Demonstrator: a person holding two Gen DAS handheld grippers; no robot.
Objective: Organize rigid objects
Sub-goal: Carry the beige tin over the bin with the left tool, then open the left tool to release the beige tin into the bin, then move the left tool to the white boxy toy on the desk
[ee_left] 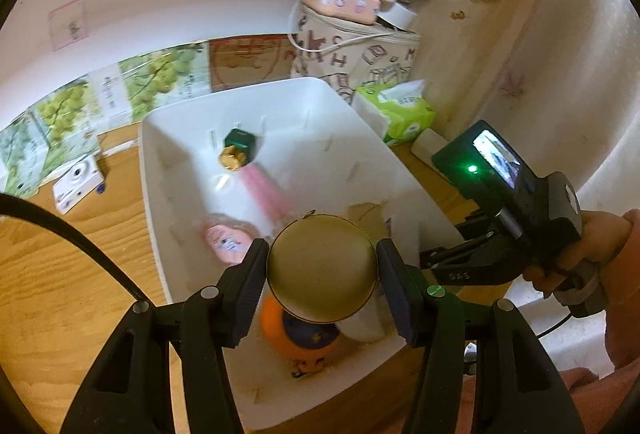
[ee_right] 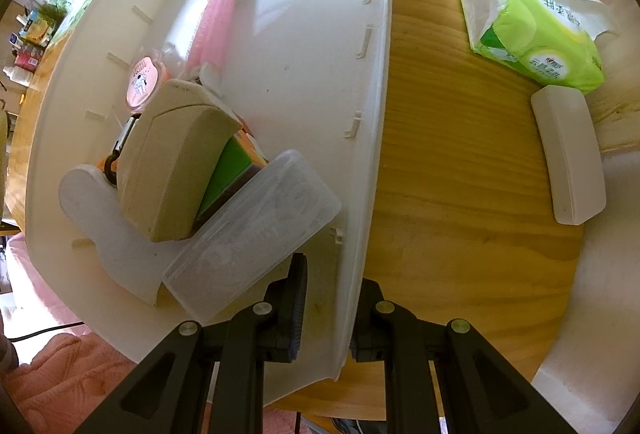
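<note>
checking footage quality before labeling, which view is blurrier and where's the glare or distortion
Left wrist view: motion-smeared, the pink items and orange toy in the white bin soft, while the gold tin in the left gripper stays fairly sharp. Right wrist view: crisper; bright wash on the bin wall, and fisheye bows its rim.

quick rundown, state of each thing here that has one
left gripper: shut on round gold tin, above bin
right gripper: clamped on white plastic bin wall
green tissue pack: open, tissue sticking out
white oblong case: closed, on wooden table
</note>
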